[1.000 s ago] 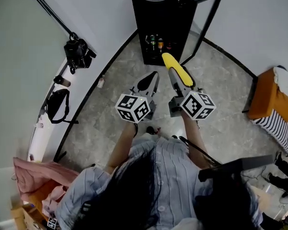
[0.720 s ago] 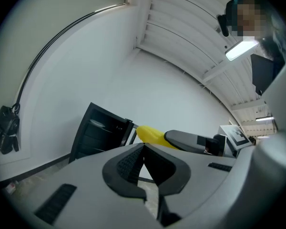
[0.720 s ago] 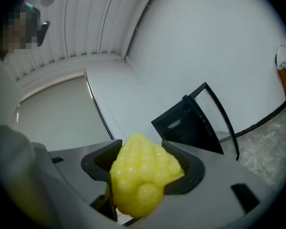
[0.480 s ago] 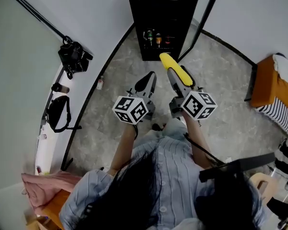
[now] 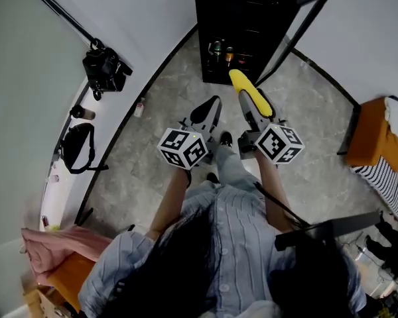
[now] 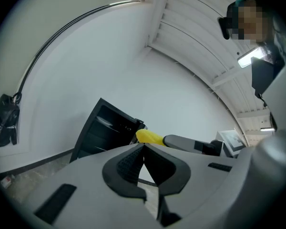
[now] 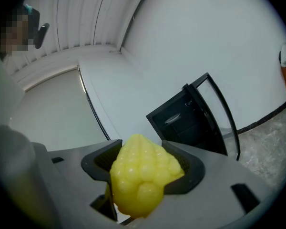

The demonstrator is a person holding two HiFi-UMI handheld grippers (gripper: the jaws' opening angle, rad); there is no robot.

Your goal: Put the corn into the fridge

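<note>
A yellow corn cob [image 5: 249, 97] [image 7: 141, 180] sticks out forward from my right gripper [image 5: 250, 105] [image 7: 142, 168], which is shut on it. The cob's tip points at the black fridge [image 5: 242, 25] [image 7: 188, 120], whose glass door [image 5: 298, 35] [image 7: 219, 111] hangs open to the right. Bottles and cans [image 5: 224, 53] stand on a lower shelf inside. My left gripper [image 5: 207, 111] [image 6: 143, 162] is shut with nothing between its pads, held just left of the right one. In the left gripper view the corn [image 6: 149, 137] and the fridge [image 6: 107, 130] lie ahead.
A black camera bag [image 5: 105, 69] and another bag [image 5: 78, 148] lie on the floor by the left wall. An orange seat [image 5: 371, 134] stands at the right edge. Pink cloth [image 5: 53, 247] lies at the lower left. A foot [image 5: 225, 139] shows between the grippers.
The view has shifted so the fridge sits slightly lower and further right in the head view. A leg has stepped forward between the grippers. Both grippers keep their hold and spacing.
</note>
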